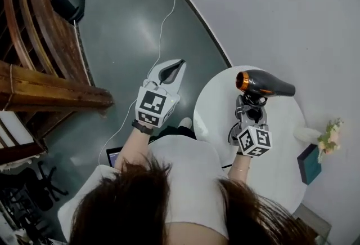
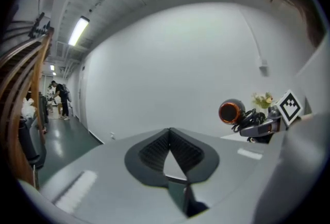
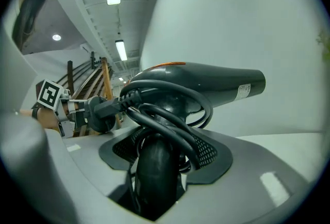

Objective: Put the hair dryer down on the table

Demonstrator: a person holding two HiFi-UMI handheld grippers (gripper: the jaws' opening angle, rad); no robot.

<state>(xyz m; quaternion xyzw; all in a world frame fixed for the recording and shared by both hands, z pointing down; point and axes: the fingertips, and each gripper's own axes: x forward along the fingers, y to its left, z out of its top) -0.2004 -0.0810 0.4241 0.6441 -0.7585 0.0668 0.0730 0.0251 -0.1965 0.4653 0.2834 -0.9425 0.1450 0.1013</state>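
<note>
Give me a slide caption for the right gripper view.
The right gripper holds the hair dryer by its handle, cord looped around it.

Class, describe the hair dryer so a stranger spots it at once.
Look at the round white table. Over it the right gripper grips the hair dryer by its handle. Unlike the teal box and flowers, it is dark grey with an orange ring.
</note>
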